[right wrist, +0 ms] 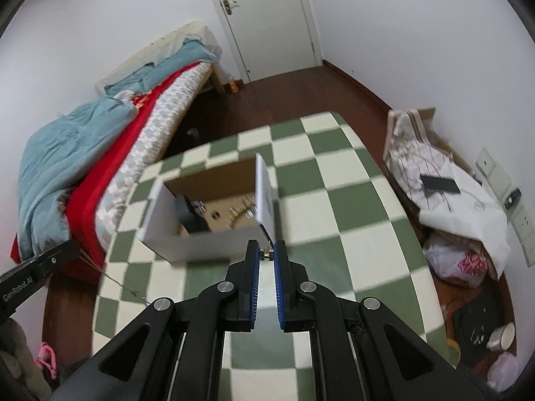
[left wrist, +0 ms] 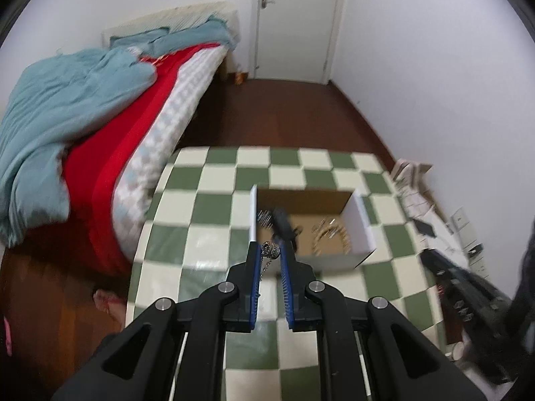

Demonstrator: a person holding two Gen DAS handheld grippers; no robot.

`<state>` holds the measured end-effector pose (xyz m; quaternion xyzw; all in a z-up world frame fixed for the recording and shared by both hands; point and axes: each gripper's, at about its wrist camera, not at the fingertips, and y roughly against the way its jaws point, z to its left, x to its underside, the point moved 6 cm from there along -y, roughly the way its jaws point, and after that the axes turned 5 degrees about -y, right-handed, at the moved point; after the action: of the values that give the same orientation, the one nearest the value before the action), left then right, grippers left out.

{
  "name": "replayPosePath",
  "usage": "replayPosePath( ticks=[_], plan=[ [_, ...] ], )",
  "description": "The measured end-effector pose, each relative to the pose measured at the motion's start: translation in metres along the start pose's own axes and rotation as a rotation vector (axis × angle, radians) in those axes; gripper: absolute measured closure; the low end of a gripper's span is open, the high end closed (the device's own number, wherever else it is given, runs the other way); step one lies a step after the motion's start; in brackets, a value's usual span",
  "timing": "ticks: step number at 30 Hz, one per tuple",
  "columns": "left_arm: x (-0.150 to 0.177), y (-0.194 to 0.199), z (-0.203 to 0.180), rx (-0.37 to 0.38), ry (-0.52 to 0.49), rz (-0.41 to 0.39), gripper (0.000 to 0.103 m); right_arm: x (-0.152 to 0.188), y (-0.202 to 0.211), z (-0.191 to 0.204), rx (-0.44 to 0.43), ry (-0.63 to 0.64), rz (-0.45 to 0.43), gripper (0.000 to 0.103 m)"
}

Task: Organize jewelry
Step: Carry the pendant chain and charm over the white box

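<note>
An open white cardboard box (left wrist: 362, 224) stands on the green and cream checkered table (left wrist: 220, 204). Several jewelry pieces (left wrist: 329, 234) and a dark item (left wrist: 282, 224) lie inside it. My left gripper (left wrist: 270, 250) is shut on a silver necklace (left wrist: 269, 250) whose chain hangs down, just before the box's near left corner. My right gripper (right wrist: 266, 253) is shut on a small silver jewelry piece (right wrist: 266, 253), close to the near right corner of the box (right wrist: 200, 240). The left gripper's body (right wrist: 30, 272) and hanging chain (right wrist: 115, 279) show at the left in the right wrist view.
A bed with red and blue bedding (left wrist: 83, 133) stands left of the table. A pile of bags and cloth with a phone (right wrist: 439, 183) sits at the right by the wall. A white door (left wrist: 297, 20) is at the back. The floor is dark wood (left wrist: 284, 113).
</note>
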<state>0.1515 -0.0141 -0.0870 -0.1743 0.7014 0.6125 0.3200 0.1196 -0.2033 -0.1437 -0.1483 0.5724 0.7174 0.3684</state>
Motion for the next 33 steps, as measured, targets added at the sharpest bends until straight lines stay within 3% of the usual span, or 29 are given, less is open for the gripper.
replayPosePath(
  ticks=[8, 15, 24, 33],
  plan=[
    [-0.071, 0.015, -0.006, 0.081, -0.02, -0.047, 0.094, -0.052, 0.008, 0.032, -0.055, 0.033, -0.038, 0.094],
    [-0.108, -0.016, 0.001, 0.088, -0.022, 0.003, 0.094, -0.087, -0.005, 0.052, -0.077, 0.069, -0.029, 0.094],
    [-0.093, -0.093, 0.009, 0.07, -0.059, 0.161, 0.094, -0.105, -0.055, 0.058, -0.093, 0.068, 0.058, 0.094],
    [-0.062, -0.155, 0.023, 0.096, -0.02, 0.305, 0.094, -0.1, -0.113, 0.056, -0.132, 0.046, 0.2, 0.094]
  ],
)
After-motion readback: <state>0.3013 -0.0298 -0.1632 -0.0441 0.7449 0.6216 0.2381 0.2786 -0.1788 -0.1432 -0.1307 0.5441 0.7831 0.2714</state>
